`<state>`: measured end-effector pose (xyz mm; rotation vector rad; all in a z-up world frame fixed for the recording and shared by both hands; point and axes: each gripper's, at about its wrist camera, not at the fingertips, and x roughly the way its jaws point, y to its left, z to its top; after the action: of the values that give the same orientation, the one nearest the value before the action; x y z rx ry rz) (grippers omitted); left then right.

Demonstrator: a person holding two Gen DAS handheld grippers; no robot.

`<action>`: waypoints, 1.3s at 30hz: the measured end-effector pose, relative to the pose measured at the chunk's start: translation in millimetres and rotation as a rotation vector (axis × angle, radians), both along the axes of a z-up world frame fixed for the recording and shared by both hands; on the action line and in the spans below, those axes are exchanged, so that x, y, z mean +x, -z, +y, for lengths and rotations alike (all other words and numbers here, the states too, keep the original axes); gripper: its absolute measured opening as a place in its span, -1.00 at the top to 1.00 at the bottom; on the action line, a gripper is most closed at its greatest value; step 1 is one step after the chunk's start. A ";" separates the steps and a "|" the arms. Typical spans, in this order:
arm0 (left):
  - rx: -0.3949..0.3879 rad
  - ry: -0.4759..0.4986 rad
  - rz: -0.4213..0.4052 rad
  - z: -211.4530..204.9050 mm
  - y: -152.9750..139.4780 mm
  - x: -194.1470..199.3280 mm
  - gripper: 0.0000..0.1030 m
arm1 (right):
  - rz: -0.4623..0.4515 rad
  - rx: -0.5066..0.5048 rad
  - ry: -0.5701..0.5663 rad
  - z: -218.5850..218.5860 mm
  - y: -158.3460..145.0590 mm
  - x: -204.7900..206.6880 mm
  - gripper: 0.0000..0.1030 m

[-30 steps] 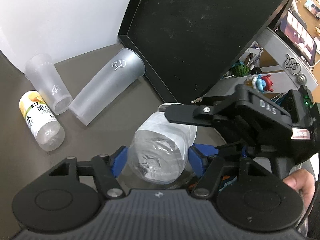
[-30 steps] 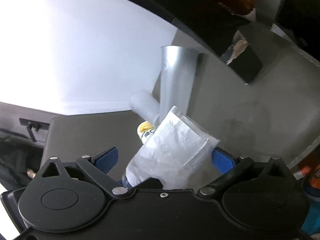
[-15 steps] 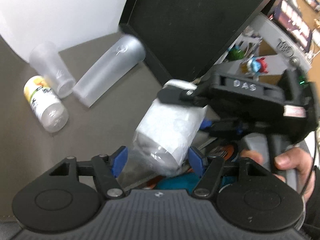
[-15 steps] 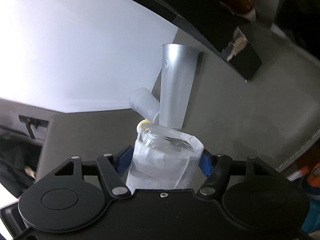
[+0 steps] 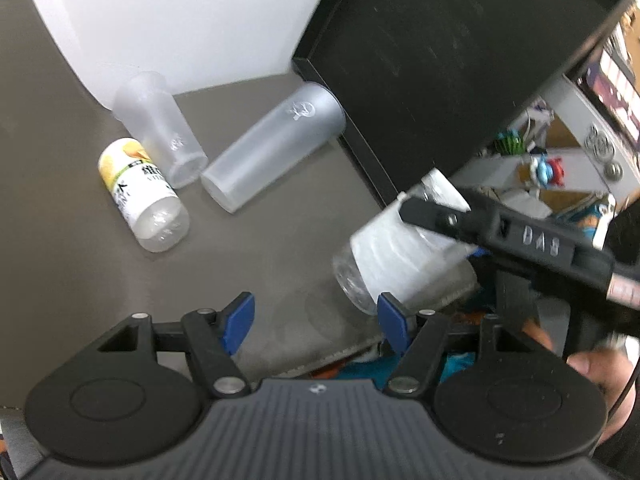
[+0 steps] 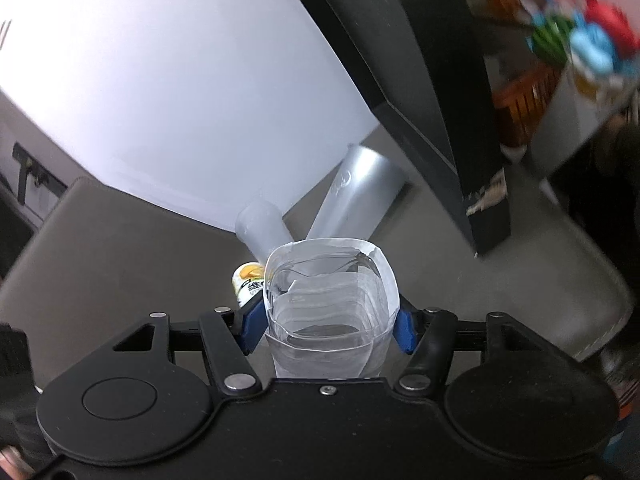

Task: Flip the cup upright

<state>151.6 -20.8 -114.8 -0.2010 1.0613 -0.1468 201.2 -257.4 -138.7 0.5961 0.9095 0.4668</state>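
A clear cup wrapped in white paper (image 6: 330, 308) sits between the blue pads of my right gripper (image 6: 328, 326), which is shut on it, mouth facing up and away. In the left wrist view the same cup (image 5: 404, 256) hangs tilted above the grey table's near right edge, held by the right gripper. My left gripper (image 5: 316, 316) is open and empty, just left of the cup. Two frosted cups lie on their sides: a large one (image 5: 276, 152) and a smaller one (image 5: 160, 124).
A small yellow-labelled bottle (image 5: 140, 196) lies beside the frosted cups on the grey table (image 5: 80, 260). A black panel (image 5: 440, 60) stands at the back right. A white curved wall (image 5: 180, 20) rises behind. Cluttered shelves (image 5: 560, 160) are at the right.
The left gripper let go of the wrapped cup and drew back to the left. The right gripper closed on the cup and turned it so that its mouth faces up.
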 end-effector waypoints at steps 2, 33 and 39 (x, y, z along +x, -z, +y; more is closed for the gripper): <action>-0.003 -0.013 -0.009 2.7 -3.4 1.0 -0.29 | -0.030 -0.034 -0.010 3.3 -3.0 -1.5 -0.18; -0.043 -0.157 -0.050 33.7 -22.3 18.7 -0.32 | -0.185 -0.355 -0.238 76.6 -12.2 -16.6 -0.20; -0.048 -0.148 -0.030 28.9 -14.2 27.8 -0.32 | -0.213 -0.413 -0.289 88.6 -4.7 -23.3 -0.21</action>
<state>179.4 8.1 -100.6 -0.3190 1.0095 -0.0424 177.8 -168.8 -134.0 0.0349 0.8580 0.5694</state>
